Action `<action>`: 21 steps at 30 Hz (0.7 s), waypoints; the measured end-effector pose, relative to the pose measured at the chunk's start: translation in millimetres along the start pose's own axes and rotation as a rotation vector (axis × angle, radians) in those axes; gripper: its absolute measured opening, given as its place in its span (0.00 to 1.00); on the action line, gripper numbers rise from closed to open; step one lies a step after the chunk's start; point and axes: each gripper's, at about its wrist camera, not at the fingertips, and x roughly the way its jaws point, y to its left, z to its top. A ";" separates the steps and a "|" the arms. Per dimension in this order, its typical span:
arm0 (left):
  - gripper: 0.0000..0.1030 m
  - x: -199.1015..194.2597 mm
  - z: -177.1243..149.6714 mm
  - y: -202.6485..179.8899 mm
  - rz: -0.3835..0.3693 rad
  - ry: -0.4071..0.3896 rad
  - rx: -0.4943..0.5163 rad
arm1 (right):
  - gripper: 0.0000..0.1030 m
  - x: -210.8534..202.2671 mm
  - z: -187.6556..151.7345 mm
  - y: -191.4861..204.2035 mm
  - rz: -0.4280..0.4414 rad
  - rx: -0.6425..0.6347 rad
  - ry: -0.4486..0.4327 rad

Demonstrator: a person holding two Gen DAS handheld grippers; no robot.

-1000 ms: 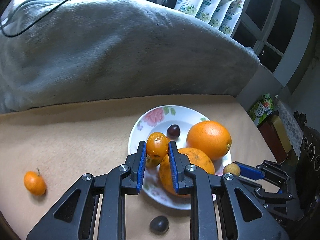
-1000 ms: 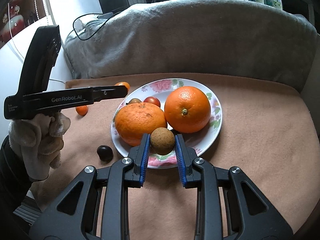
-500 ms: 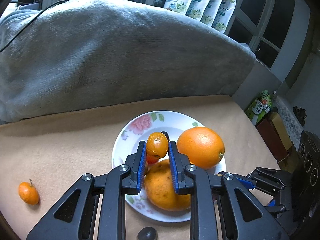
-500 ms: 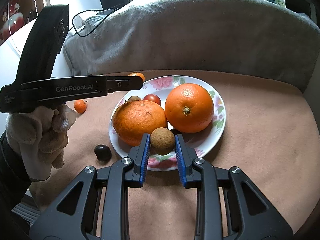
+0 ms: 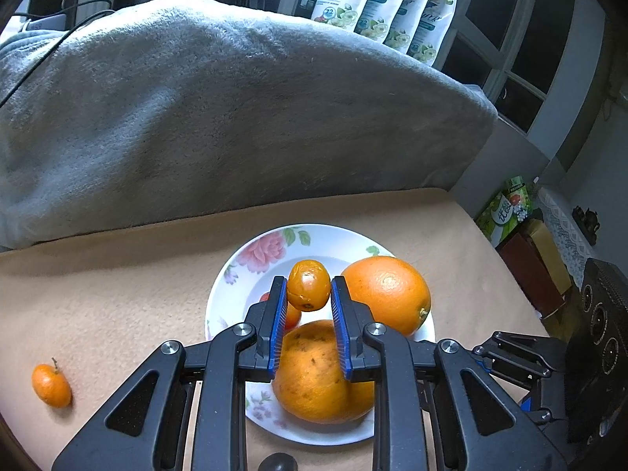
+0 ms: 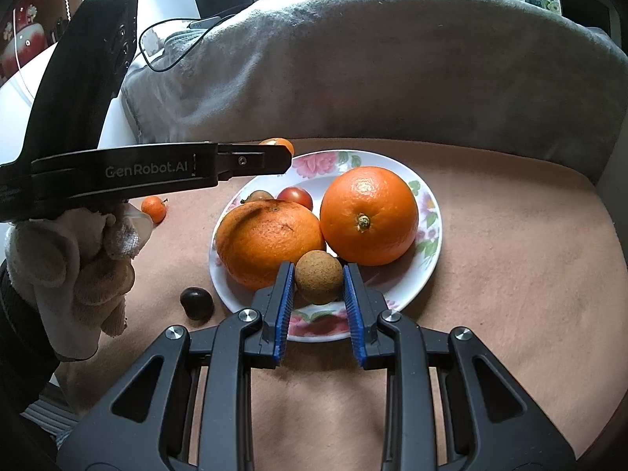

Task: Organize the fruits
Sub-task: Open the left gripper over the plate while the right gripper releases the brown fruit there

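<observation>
Tan cloth covers the table; left tongs (image 5: 308, 289) pinch a kumquat (image 5: 308, 285), right tongs (image 6: 318, 280) pinch a brown fruit (image 6: 318, 282); either could roll off the crowded plate (image 6: 429, 212).

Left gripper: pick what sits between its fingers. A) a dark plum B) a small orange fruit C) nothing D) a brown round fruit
B: in the left wrist view the left gripper pinches a small orange fruit above the plate.
</observation>
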 end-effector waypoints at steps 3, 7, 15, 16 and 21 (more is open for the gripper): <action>0.26 -1.0 0.3 -1.1 -0.001 -0.004 0.002 | 0.27 -0.6 0.7 0.6 0.001 -0.003 -0.001; 0.34 -3.2 0.7 -2.2 -0.001 -0.010 0.005 | 0.52 -3.3 0.6 2.1 -0.003 -0.010 -0.017; 0.60 -7.4 0.4 -2.1 0.011 -0.023 0.006 | 0.67 -7.8 1.0 3.4 -0.011 -0.006 -0.038; 0.62 -8.8 0.2 -2.7 0.014 -0.028 0.010 | 0.70 -9.3 0.7 3.3 -0.011 -0.005 -0.042; 0.69 -15.7 -0.1 -1.2 0.032 -0.042 0.011 | 0.77 -14.3 0.5 4.6 -0.006 -0.001 -0.055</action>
